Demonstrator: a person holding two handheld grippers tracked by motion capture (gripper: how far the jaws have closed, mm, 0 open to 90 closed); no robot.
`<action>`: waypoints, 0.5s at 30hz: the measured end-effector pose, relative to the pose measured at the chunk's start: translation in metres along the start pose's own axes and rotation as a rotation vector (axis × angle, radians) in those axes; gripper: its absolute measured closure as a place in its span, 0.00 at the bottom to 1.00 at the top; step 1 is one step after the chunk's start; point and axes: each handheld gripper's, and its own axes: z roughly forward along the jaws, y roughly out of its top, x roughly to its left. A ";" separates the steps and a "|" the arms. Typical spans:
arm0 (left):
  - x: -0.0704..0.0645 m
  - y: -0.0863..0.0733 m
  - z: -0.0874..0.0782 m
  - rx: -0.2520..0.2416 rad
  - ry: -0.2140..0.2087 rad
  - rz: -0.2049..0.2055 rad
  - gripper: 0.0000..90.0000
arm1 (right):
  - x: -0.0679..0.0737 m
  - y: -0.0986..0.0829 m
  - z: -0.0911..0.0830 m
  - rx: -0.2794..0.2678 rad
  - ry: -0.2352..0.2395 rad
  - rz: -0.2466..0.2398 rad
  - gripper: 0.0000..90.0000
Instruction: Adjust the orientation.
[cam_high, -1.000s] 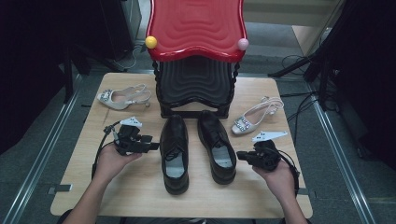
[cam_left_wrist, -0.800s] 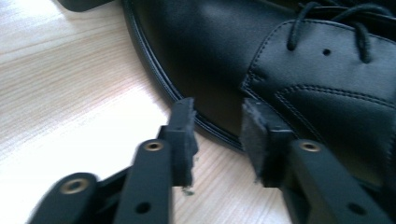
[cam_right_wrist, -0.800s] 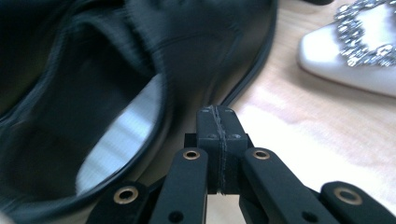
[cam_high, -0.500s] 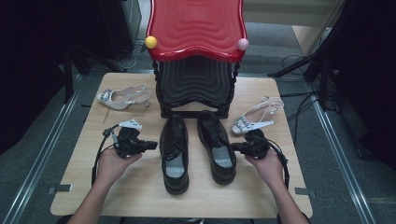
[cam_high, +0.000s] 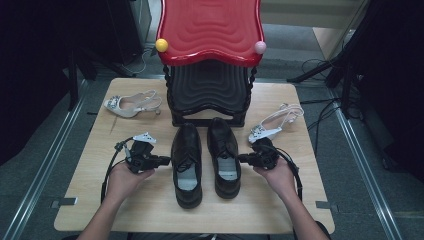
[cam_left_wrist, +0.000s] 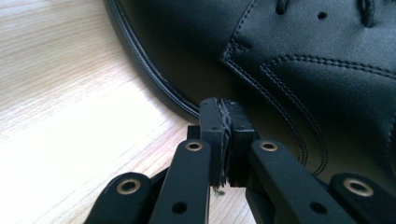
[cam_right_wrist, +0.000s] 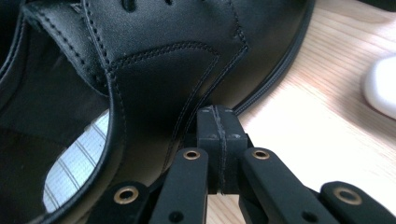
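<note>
Two black leather lace-up shoes stand side by side mid-table, the left shoe (cam_high: 186, 164) and the right shoe (cam_high: 223, 156), toes toward the rack. My left gripper (cam_high: 166, 161) is shut and empty, its tips against the left shoe's outer side (cam_left_wrist: 299, 74). My right gripper (cam_high: 240, 159) is also shut and empty, tips touching the right shoe's outer side (cam_right_wrist: 154, 79). In the left gripper view the pads (cam_left_wrist: 211, 126) meet at the shoe's sole edge. In the right gripper view the pads (cam_right_wrist: 207, 128) press together below the stitched quarter.
A black shoe rack with a red wavy top shelf (cam_high: 210, 30) stands at the table's far middle. A silver heeled sandal (cam_high: 132, 104) lies far left, a white one (cam_high: 275, 125) right of the rack, close behind my right hand. Wooden table (cam_high: 100, 200) edges drop to floor rails.
Both grippers have moved inward toward the black shoes. The right one travelled farther, from the table's right side to the right shoe's flank.
</note>
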 end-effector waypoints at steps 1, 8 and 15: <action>-0.001 0.000 0.002 0.005 -0.003 -0.002 0.98 | 0.001 0.001 0.002 0.000 0.009 -0.003 1.00; -0.003 -0.004 0.007 -0.016 -0.011 -0.037 1.00 | 0.003 0.006 0.006 -0.021 -0.021 0.000 1.00; -0.010 -0.004 0.014 -0.033 -0.030 -0.036 1.00 | -0.006 0.018 0.017 -0.033 -0.050 0.047 1.00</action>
